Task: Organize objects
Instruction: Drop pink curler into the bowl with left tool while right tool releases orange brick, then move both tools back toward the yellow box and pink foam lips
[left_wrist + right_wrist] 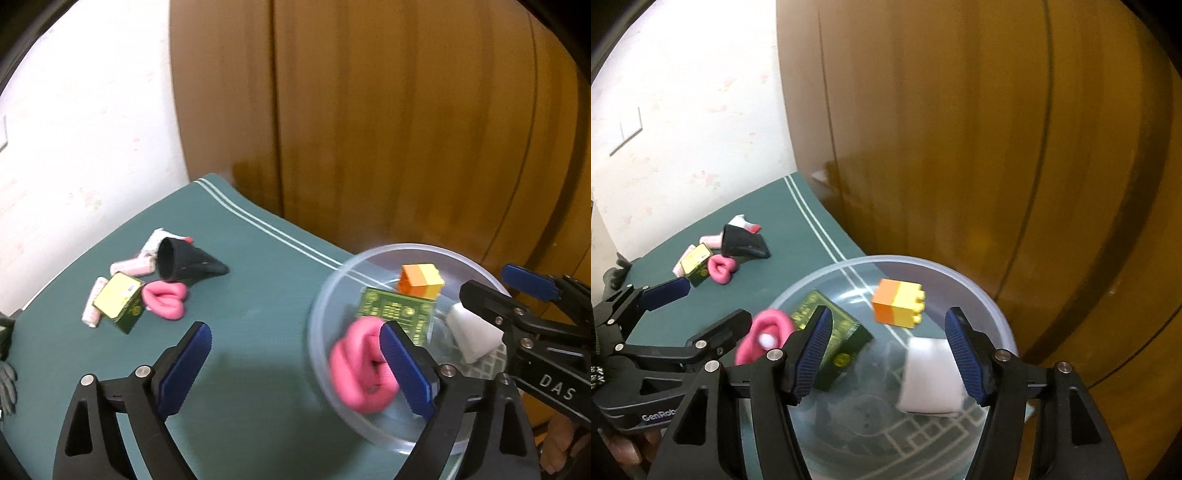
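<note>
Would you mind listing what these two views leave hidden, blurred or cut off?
- Pink ring at the bowl: motion-blurred in the left wrist view; whether it is falling or resting is unclear.
- White block: blurred in the right wrist view, identity unclear.
- White item behind the black cone: mostly hidden by it.
- Dark object: cut off by the left edge.

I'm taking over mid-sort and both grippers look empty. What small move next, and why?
Probably swing the left gripper, open and holding nothing, left toward the pink loop on the mat. The bowl already holds a matching pink loop, and the right gripper sits open over the bowl, farther from the pile.
</note>
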The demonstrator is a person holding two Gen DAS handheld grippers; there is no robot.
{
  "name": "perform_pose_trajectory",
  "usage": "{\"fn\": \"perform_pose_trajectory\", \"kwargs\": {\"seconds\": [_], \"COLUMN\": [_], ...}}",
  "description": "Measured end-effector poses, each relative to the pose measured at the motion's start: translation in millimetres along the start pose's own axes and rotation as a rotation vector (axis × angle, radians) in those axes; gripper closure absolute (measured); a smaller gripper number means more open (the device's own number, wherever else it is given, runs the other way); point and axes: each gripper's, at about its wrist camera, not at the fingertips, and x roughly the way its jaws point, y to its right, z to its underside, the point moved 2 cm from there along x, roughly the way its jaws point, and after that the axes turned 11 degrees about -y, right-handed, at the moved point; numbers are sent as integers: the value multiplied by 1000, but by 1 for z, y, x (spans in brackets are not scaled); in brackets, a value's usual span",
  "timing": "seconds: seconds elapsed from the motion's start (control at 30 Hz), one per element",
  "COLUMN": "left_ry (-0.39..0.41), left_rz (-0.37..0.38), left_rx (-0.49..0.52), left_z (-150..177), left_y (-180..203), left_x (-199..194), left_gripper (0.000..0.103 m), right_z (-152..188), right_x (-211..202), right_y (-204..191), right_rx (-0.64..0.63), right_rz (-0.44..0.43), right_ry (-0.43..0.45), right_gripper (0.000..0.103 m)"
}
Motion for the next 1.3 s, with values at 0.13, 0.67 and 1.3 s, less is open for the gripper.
{"fn": "perform_pose_trajectory", "kwargs": {"seconds": [0.13,0.67,1.3], "left_ry": [0,-15,-61], "left_rz": [-29,-148,-278], "left_rx": [-16,-86,-229], "left_z": [2,5,-1], "left_y": [-13,-74,-178], "left_x": [1,6,24], "left_gripper": [7,7,7], "right_z": [-5,-29,-63], "right_x": [5,28,72], "right_y": [-15,-67,-145], "right_rx": [-14,-83,-230], "right_rz": [-28,-108,-239], "right_ry": [-5,-29,-206], "right_gripper": [38,38,38]}}
